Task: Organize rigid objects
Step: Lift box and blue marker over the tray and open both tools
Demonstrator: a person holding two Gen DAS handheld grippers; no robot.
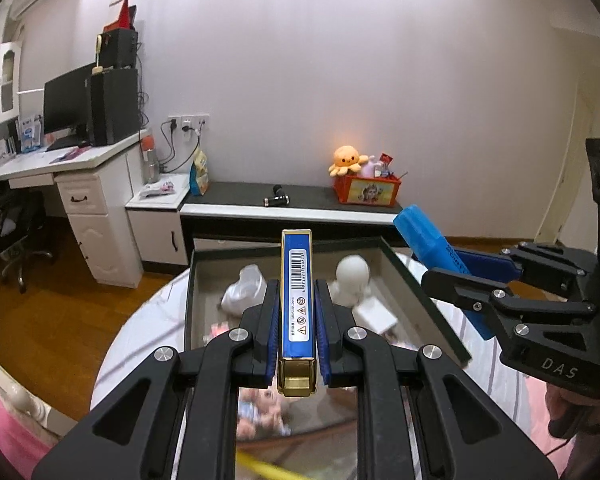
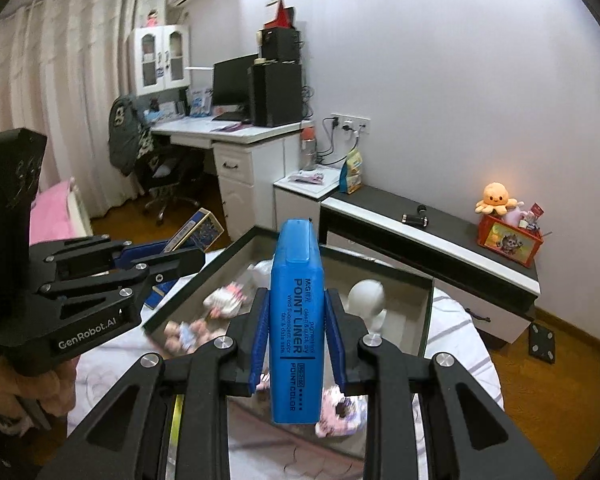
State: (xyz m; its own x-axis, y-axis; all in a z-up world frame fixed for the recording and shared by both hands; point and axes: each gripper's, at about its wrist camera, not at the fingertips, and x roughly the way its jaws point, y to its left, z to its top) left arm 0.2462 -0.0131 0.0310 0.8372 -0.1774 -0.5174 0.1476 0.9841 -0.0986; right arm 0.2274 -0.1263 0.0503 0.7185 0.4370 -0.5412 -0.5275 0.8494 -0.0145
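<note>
**Both items lifted clear; placement pending**

Step in hand, as judged: carrying two picked items above the open tray (image 1: pixel 416 280), which sits on a round desk (image 1: pixel 140 320) with a glass top.

Left gripper (image 1: pixel 296 320): jaws closed narrow on a slim blue-and-gold box (image 1: pixel 296 300). The box stands lengthwise between the pads, its barcoded face up, projecting well ahead of the tips, its gold end behind them.

Right gripper (image 2: pixel 296 320): jaws clamped on a blue highlighter (image 2: pixel 296 328), gripped at mid-body, cap end forward of the tips.

The tray lies below and ahead of both sets of jaws, holding a white figurine (image 2: pixel 366 292) and blurred small toys.

Next move, as judged: choose a destination for each item, lower squarely and release only once it is supported.
</note>
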